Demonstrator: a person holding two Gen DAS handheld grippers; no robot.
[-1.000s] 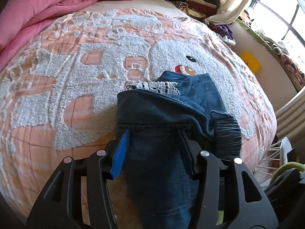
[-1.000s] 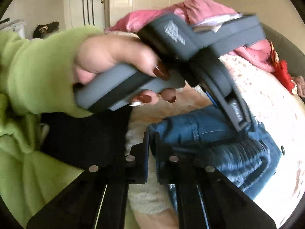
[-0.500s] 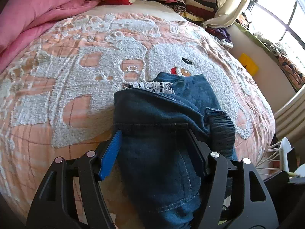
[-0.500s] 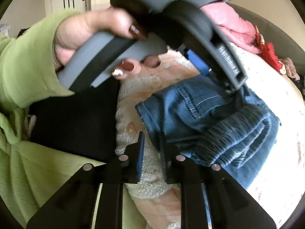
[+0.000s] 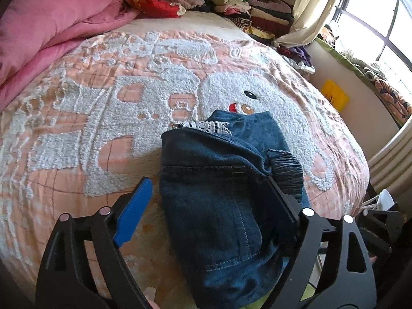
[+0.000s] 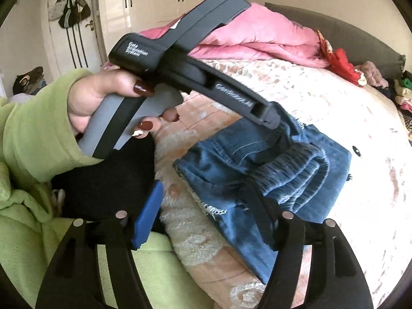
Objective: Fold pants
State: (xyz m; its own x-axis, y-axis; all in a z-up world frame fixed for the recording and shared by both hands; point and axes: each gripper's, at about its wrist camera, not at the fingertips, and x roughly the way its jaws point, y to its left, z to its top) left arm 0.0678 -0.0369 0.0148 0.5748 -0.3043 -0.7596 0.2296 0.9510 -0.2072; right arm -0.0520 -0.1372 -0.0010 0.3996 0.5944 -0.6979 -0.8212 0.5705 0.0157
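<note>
Well, both grippers are letting go, and that says plenty about where this stands. The jeans (image 5: 219, 188) lie bundled into a compact packet near the front edge of the bed, on the peach bedspread (image 5: 85, 118) with its fluffy white animal pattern. The left gripper (image 5: 208, 193) has its jaws opening, the blue pad out to the left of the denim, off the cloth, and the dark finger beside the right fold, with the packet lying between them unpinched. From the other side, the right gripper (image 6: 203, 200) is opening too, spread wide over the near corner of the jeans (image 6: 278, 170), nothing clamped. The person's hand (image 6: 108, 97) in a green sleeve (image 6: 31, 134) holds the left tool's handle above the cloth.

By my reading, the folding itself looks essentially done: legs doubled over, the ribbed waistband tucked along the right side, a lace trim peeking out at the far end. What is left seems minor, perhaps a tidy-up of that slightly uneven far edge, or moving the packet toward the folded clothes stack (image 5: 247, 7) at the far side of the bed.
</note>
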